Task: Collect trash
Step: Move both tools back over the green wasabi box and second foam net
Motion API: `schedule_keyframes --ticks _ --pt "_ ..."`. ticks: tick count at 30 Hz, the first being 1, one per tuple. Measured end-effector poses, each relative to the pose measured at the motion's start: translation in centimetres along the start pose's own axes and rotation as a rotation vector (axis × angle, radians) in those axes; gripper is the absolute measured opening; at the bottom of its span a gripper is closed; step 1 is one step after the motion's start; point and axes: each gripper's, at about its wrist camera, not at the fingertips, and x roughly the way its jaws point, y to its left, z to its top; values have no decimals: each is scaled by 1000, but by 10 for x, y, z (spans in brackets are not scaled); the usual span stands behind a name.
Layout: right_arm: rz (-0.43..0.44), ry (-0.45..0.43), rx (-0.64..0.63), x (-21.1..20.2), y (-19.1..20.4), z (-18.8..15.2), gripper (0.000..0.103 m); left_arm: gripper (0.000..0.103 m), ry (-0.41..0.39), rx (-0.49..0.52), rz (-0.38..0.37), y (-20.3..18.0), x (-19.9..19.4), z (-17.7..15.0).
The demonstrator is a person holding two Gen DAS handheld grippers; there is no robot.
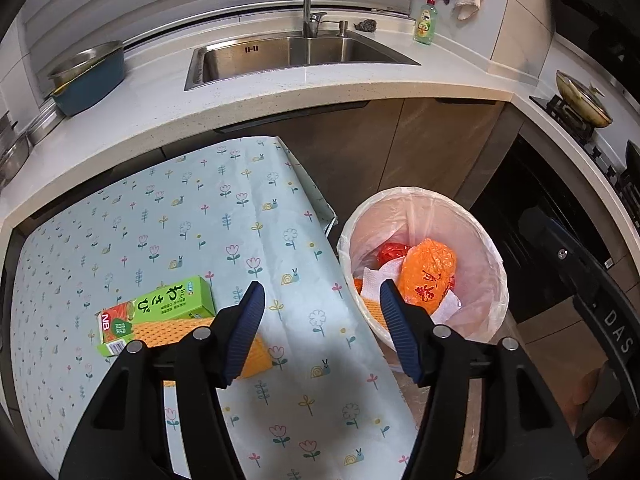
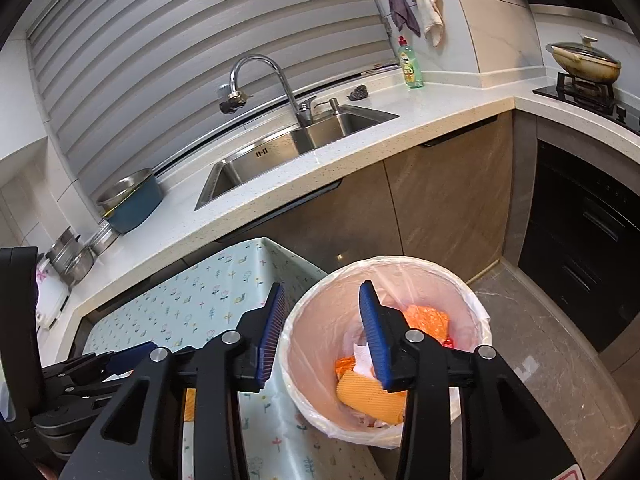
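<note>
A white bin with a clear liner stands on the floor right of a table under a floral cloth. In the bin lie an orange bag, white tissue and an orange ribbed cloth. A green carton and another orange cloth rest on the table. My left gripper is open over the table's right edge, with nothing between its fingers. My right gripper is open and empty above the bin, its left finger over the rim.
Behind the table, a white counter holds a steel sink, a blue pot and a green soap bottle. A stove with a lidded pan sits at right above a dark oven. Bare floor lies right of the bin.
</note>
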Motion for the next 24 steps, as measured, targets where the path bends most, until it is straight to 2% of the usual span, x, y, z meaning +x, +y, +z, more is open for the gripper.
schedule_keyframes --ticks 6,9,13,17,24 --pt "31 21 -33 1 26 -9 46 66 -17 -42 31 31 -10 -8" --pt "52 43 -56 3 42 -18 52 66 -17 -64 69 55 -14 -17" --pt "87 80 -86 10 67 -34 59 74 -16 -94 121 90 -18 -32" --pt "120 135 -126 21 96 -55 61 75 -1 -130 169 129 -20 -50" --pt "161 232 -186 50 137 -88 71 75 29 -187 206 186 -20 -83"
